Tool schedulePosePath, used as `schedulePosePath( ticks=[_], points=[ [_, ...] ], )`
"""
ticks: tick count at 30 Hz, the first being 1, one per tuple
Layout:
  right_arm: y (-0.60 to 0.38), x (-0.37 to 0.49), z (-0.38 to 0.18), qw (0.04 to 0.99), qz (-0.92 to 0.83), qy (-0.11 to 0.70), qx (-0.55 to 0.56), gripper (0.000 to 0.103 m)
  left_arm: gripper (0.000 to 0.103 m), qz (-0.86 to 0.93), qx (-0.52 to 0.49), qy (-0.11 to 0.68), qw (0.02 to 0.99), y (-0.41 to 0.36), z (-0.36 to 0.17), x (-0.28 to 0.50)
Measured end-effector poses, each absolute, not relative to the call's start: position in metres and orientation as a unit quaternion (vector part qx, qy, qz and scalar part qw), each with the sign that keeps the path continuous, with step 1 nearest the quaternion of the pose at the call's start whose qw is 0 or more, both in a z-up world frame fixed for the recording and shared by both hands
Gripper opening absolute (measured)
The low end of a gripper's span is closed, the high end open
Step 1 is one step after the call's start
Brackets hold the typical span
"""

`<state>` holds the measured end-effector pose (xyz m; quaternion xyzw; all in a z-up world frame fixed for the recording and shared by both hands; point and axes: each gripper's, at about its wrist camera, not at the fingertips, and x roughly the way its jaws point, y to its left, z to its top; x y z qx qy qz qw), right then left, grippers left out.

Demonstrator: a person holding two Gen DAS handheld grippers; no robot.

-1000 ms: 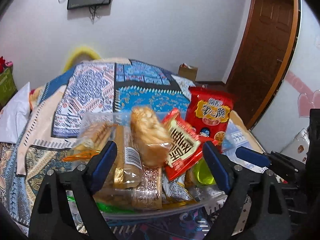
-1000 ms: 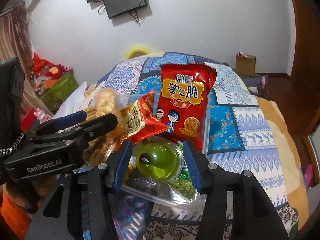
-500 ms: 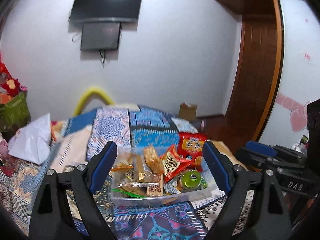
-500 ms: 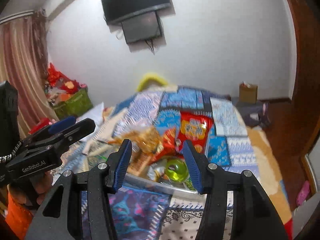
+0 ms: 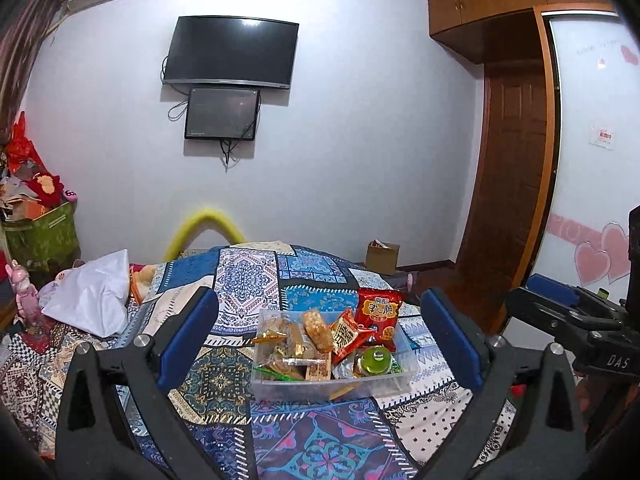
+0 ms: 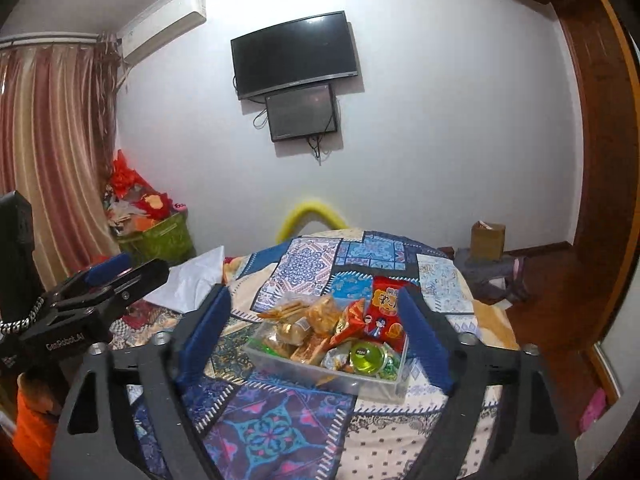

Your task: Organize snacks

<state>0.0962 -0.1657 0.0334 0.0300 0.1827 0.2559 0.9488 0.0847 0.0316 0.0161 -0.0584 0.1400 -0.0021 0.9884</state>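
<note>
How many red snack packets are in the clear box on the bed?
2. The large red bag stands upright at the back right of the clear box. The smaller red packet leans just left of it. Others may be hidden underneath.

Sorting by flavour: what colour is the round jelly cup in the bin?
Green jelly cup, clearest in the right wrist view.
</note>
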Motion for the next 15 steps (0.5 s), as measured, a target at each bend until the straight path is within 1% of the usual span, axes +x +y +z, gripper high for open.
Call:
schedulePosePath(
  ticks=[15],
  points=[
    [-0.167,0.084,0.027,0.95,0.25,0.185,0.026,0.092,0.102,-0.006,-0.055,0.147,0.988,0.023,0.009,0.076]
  ],
)
